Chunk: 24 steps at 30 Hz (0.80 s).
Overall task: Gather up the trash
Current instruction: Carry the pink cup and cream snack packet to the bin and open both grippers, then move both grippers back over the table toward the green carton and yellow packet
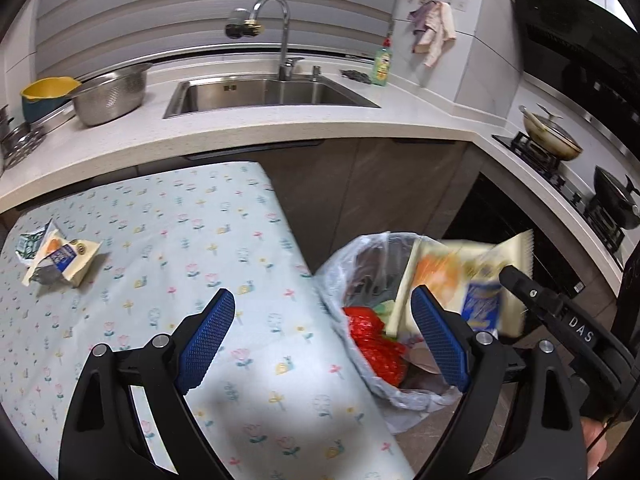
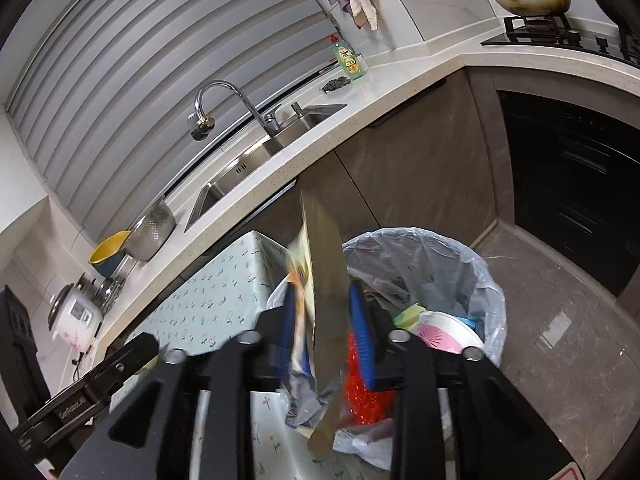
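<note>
A bin lined with a clear bag (image 1: 360, 256) (image 2: 460, 256) stands on the floor beside the flower-print table (image 1: 200, 220). It holds red packaging (image 1: 372, 340) and a pink-and-white paper bowl (image 2: 440, 332). A yellow snack wrapper (image 1: 460, 272) (image 2: 324, 280) shows blurred over the bin, between the parted blue pads of my right gripper (image 2: 322, 288), which do not press on it. My left gripper (image 1: 320, 292) stands wide open and empty over the table's corner and the bin's rim. More crumpled wrappers (image 1: 60, 256) lie on the table at the far left.
Behind the table a white counter carries a steel sink (image 1: 260, 92), a colander (image 1: 108, 96) and a green soap bottle (image 1: 382, 66). To the right are a stove with a pan (image 1: 552, 136) and a dark oven below. Grey tiled floor (image 2: 560, 320) surrounds the bin.
</note>
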Each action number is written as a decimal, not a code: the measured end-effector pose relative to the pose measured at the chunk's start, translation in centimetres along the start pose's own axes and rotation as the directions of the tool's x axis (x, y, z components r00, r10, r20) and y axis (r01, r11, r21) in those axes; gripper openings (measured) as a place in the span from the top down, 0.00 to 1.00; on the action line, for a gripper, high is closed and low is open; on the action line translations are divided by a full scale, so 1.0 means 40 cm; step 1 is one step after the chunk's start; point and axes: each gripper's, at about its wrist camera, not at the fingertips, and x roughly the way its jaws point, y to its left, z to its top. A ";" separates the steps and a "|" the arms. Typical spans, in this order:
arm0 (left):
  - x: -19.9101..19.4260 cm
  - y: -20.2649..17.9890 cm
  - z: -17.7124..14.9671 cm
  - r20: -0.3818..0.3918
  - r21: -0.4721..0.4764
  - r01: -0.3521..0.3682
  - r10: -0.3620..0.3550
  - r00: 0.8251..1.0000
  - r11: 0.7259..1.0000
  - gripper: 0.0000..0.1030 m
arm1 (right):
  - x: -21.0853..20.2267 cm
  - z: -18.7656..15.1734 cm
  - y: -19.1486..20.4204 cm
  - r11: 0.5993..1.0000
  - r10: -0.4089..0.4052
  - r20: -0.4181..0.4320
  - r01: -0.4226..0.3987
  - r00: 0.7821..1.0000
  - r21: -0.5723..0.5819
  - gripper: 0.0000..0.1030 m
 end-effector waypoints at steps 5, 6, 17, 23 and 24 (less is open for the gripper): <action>-0.005 0.047 0.001 0.010 -0.024 -0.034 0.034 0.999 0.999 0.17 | -0.007 -0.001 0.026 1.000 0.007 0.007 -0.007 1.000 -0.005 0.53; -0.006 0.054 0.001 0.011 -0.028 -0.037 0.037 0.999 0.999 0.17 | -0.009 -0.001 0.032 1.000 0.009 0.008 -0.009 1.000 -0.008 0.53; -0.053 0.114 -0.008 0.036 -0.060 -0.056 0.058 0.998 0.997 0.16 | -0.054 -0.029 0.126 0.997 0.016 0.021 -0.015 1.000 -0.071 0.33; -0.093 0.170 -0.013 0.052 -0.089 -0.074 0.079 0.996 0.993 0.16 | -0.048 -0.060 0.188 0.994 0.036 -0.005 -0.037 0.999 -0.103 0.30; -0.100 0.181 -0.014 0.055 -0.094 -0.077 0.083 0.995 0.993 0.16 | -0.047 -0.065 0.200 0.993 0.041 -0.009 -0.042 0.999 -0.111 0.29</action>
